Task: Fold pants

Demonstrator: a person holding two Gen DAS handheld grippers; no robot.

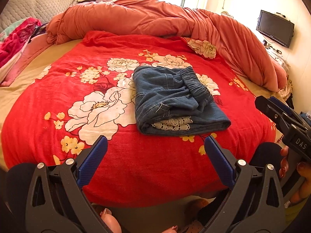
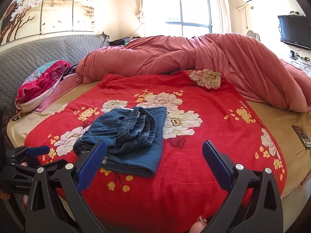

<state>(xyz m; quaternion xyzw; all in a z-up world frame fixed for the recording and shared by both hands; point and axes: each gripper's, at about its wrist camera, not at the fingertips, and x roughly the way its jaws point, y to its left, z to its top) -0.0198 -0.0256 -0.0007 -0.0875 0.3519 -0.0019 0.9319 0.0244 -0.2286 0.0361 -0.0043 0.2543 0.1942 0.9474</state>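
The blue denim pants (image 1: 175, 99) lie folded into a compact bundle on the red floral blanket (image 1: 58, 89), elastic waistband on top and white lace showing at the near edge. In the right wrist view the pants (image 2: 128, 137) lie left of centre. My left gripper (image 1: 155, 145) is open and empty, held back above the blanket's near edge, short of the pants. My right gripper (image 2: 154, 151) is open and empty, near the pants' right side without touching them. The right gripper also shows at the right edge of the left wrist view (image 1: 272, 108).
A bunched salmon duvet (image 1: 155, 19) lies across the far side of the bed. Pink and red cloth (image 2: 42, 77) is piled at the left by the grey quilted headboard (image 2: 38, 50). A wall TV (image 2: 295, 31) is at the right. A small flat object (image 2: 301, 136) lies on the beige sheet.
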